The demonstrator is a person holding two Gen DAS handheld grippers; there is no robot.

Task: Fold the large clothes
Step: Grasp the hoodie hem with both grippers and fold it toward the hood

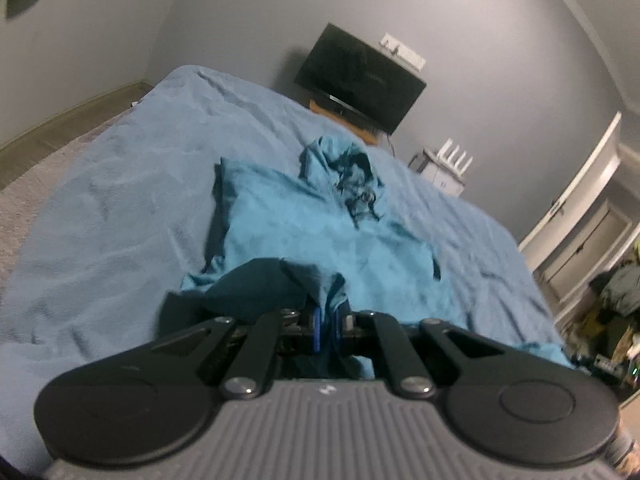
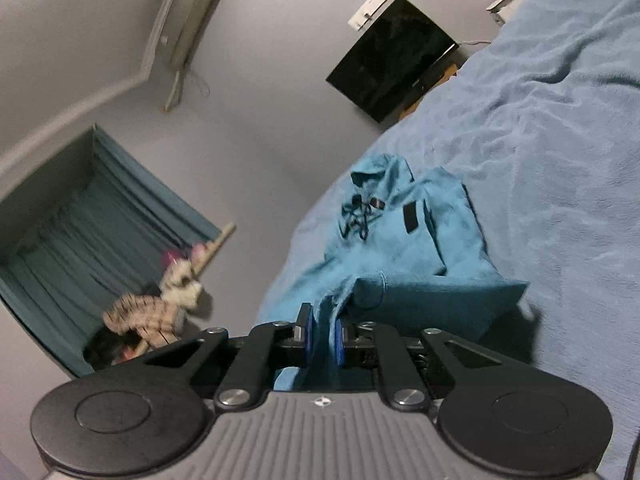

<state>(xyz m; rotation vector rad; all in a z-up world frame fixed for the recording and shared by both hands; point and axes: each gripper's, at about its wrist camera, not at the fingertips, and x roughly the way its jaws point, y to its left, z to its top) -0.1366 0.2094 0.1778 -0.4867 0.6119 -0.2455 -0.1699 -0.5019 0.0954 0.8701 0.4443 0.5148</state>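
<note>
- Hoodie (image 1: 320, 232), teal, lies mid-bed (image 1: 100, 200), hood toward the far edge by the TV (image 1: 360, 76).
- Left tool (image 1: 326, 330): pads pinched tight on the hoodie's near hem, cloth bunched between them.
- Right tool (image 2: 322, 336): narrow, clamped on a fold of the hoodie's near edge.
- No containers with visible contents on the bed.

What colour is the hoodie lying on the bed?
Teal blue, with dark lacing at the neck; the hoodie shows best in the right wrist view.
</note>
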